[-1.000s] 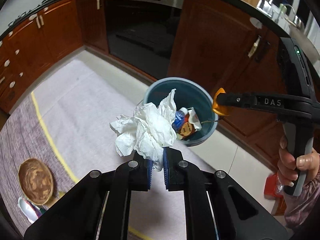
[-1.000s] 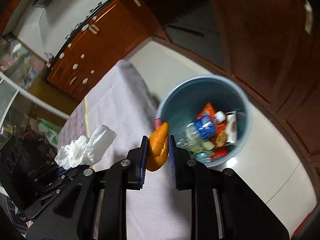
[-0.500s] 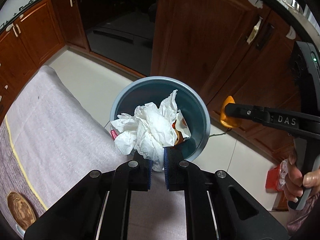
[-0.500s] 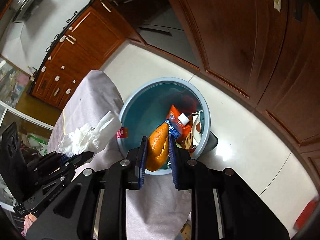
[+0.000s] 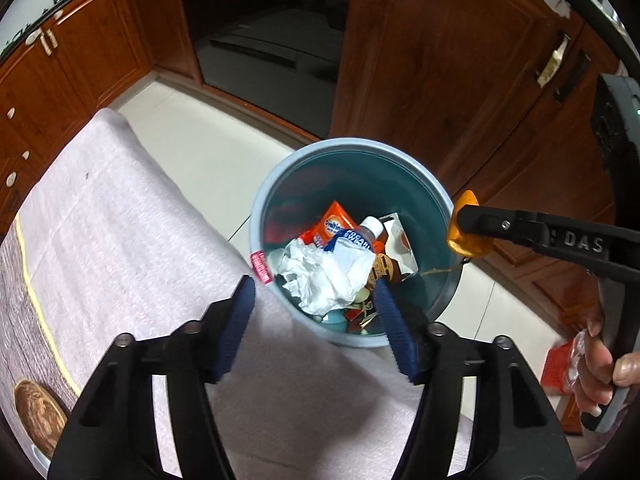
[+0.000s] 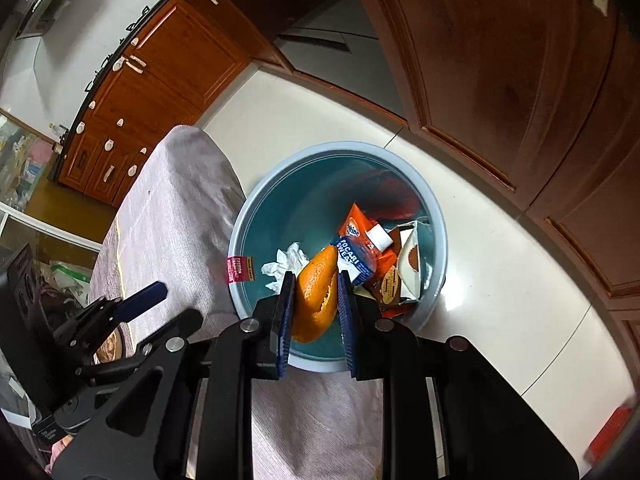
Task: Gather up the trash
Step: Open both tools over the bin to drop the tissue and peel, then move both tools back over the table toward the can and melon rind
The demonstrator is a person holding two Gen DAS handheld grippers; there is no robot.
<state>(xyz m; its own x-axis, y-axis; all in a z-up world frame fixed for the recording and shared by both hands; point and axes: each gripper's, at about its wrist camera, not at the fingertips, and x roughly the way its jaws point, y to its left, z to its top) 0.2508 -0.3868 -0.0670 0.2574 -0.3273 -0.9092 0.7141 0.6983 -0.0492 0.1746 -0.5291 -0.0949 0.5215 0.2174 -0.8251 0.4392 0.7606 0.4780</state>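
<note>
Tissue (image 5: 326, 276) dropped: a second ago it was pinched in the left tool (image 5: 316, 304), now it lies inside the bin (image 5: 352, 148), on top of the bottle (image 5: 356, 236) and wrappers. Left tool jaws are opening, nothing between them, poised over the bin's near rim where it meets the desk (image 5: 120, 220) edge. Both tools have closed in over the bin. Right tool (image 6: 316, 300) is clamped on the peel (image 6: 318, 292), which hangs above the bin's near side, just over the tissue.

Judgement: one piece of trash is delivered; the peel is lined up for release next. It looks clear of the rim, so a straight drop should land inside.
</note>
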